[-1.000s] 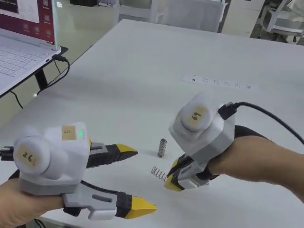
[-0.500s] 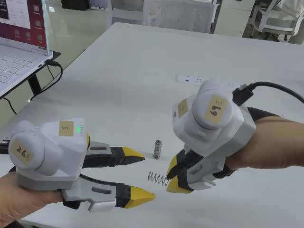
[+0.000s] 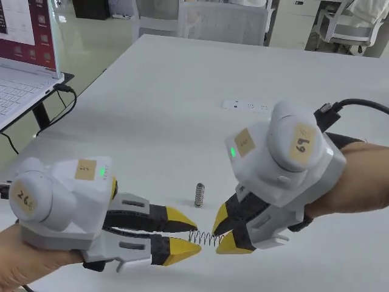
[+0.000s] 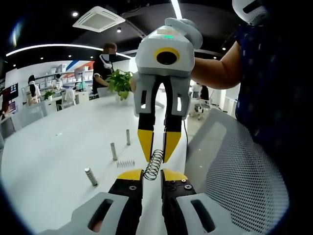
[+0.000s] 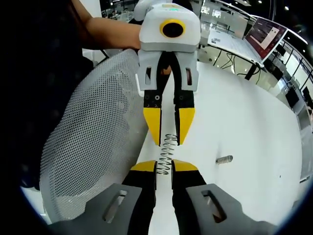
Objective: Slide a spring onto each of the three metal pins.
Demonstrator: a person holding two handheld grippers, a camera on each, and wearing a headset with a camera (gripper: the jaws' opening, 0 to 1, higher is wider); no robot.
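Observation:
A small steel spring [image 3: 205, 237] hangs in the air between my two grippers, which face each other tip to tip above the white table [image 3: 182, 109]. My right gripper [image 3: 217, 234] is shut on one end. My left gripper [image 3: 196, 235] has its jaws narrowed onto the other end. The same spring [image 4: 153, 165] rises from my left gripper [image 4: 152, 175] toward the right gripper [image 4: 158, 145]. Two bare metal pins [image 4: 113, 151] [image 4: 128, 137] stand upright. A third pin [image 3: 199, 194] carries a spring. Another loose spring [image 4: 125, 163] lies flat near the pins.
A laptop [image 3: 24, 61] sits on a stand to the left, with a cable hanging down beside it. A white power strip [image 3: 246, 106] lies mid-table. Chairs [image 3: 225, 21] stand at the far edge. A mesh chair back [image 5: 93, 137] is close to the near edge.
Both grippers have come together, and the right one has brought the spring to the left gripper's tips. The left jaws, wide apart a second ago, have narrowed onto the spring's free end.

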